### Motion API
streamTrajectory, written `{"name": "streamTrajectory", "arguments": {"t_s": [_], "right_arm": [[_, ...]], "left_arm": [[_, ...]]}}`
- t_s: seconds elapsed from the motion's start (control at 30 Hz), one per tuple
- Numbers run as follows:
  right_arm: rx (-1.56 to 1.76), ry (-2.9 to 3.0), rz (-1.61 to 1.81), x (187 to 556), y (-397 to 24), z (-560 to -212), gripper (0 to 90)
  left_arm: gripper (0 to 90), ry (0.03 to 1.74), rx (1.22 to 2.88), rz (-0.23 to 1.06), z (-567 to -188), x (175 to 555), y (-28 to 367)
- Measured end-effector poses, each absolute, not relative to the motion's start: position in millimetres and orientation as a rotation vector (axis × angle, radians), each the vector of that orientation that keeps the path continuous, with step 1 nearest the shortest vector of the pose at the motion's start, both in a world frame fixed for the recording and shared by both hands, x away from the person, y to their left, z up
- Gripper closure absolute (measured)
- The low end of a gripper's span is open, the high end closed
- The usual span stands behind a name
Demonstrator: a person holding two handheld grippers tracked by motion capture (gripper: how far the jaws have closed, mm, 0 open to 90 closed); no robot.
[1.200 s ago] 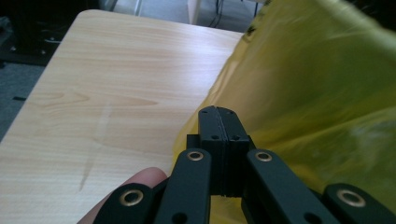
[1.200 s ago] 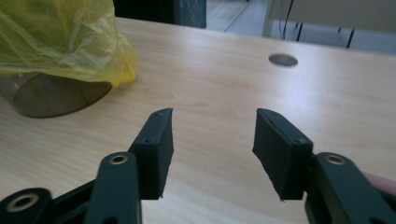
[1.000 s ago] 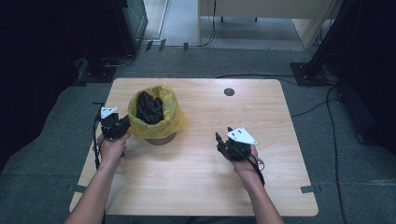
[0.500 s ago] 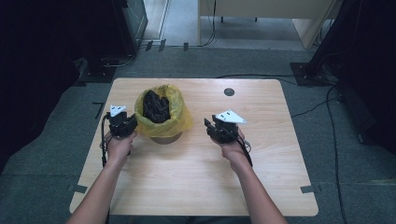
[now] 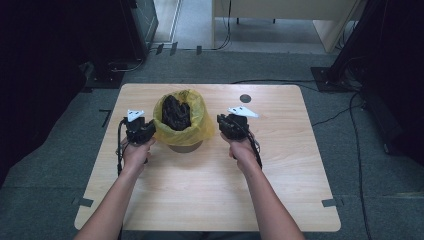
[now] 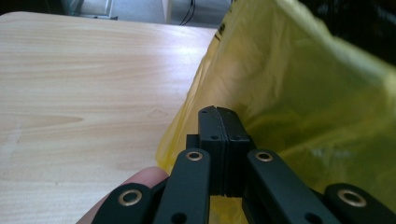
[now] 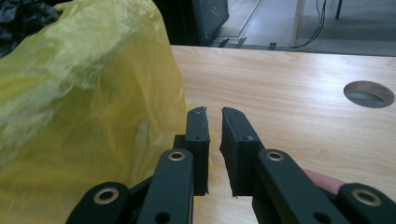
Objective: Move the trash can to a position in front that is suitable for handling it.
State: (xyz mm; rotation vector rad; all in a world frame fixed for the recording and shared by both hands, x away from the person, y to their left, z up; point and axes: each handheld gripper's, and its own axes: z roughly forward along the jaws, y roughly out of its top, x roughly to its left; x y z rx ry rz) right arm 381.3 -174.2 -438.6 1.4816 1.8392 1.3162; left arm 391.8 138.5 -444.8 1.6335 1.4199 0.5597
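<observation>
A yellow bag [image 5: 192, 131] lines a round bin at the table's middle, with crumpled black material [image 5: 176, 112] inside. My left gripper [image 5: 141, 131] is at the bag's left side. Its pads are pressed together, and the yellow film [image 6: 299, 93] runs in at their tips and shows again beneath them. My right gripper [image 5: 227, 125] is at the bag's right side. Its jaws [image 7: 214, 112] have just been closing and stand a narrow gap apart. Only table shows in that gap, and the bag [image 7: 84, 93] lies against the left jaw's outer side.
The light wooden table [image 5: 210, 195] has a round cable hole [image 5: 245, 98] at the back right. Grey carpet surrounds it, with dark equipment and cables beyond the far edge. The person's forearms reach in from the near edge.
My right gripper has travelled left and away from the person to the bag's right side, and its jaws have narrowed. My left gripper has shifted right, and the bag's left edge went with it.
</observation>
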Motion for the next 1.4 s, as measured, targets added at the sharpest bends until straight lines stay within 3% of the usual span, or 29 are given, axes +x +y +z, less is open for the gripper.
{"name": "streamTrajectory", "arguments": {"t_s": [0.43,0.53,0.67,1.4], "right_arm": [[1.461,1.852,1.346,404,-143,-434,84.1],[1.478,1.845,1.361,405,-139,-435,90.0],[1.468,1.850,1.373,403,-140,-434,90.0],[1.376,1.870,1.372,334,-188,-435,90.0]], "left_arm": [[90.0,1.411,1.629,0.558,-436,403,135],[90.0,1.403,1.637,0.585,-436,402,132],[90.0,1.391,1.643,0.626,-436,399,128],[90.0,1.296,1.703,0.602,-437,349,89]]}}
